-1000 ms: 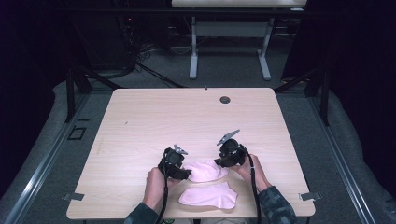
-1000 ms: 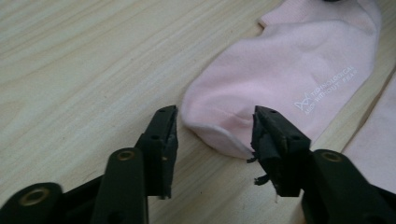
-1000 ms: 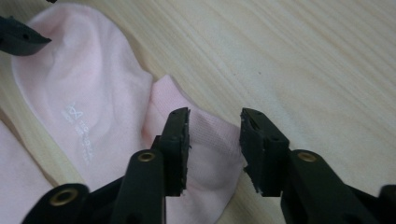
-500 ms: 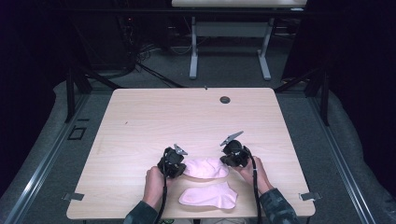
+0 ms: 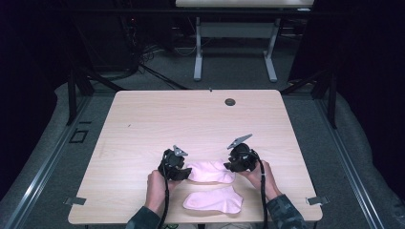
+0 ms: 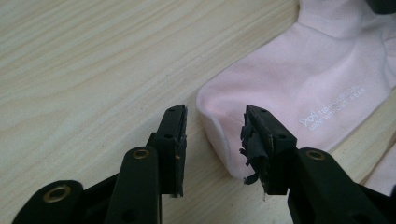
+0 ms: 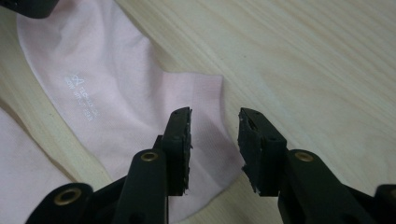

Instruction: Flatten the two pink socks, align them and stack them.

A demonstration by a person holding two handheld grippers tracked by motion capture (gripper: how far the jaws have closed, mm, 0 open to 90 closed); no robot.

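Two pink socks are laid on the bench point(image 5: 143, 124): the far sock point(image 5: 210, 171) is flanked by the left gripper point(image 6: 215, 140) and right gripper point(image 7: 214, 140), whose jaws have just been reopened, empty, apparently after flattening; the near sock point(image 5: 213, 200) lies untouched.

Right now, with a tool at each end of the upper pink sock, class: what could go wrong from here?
1. The left tool has just been opening; the sock's rounded end lies loose between its jaws, so a lift could leave it behind.
2. The right tool, also just opening, straddles only the sock's corner; closing there might pinch a thin fold that slips.
3. The second sock lies close below and could get dragged.
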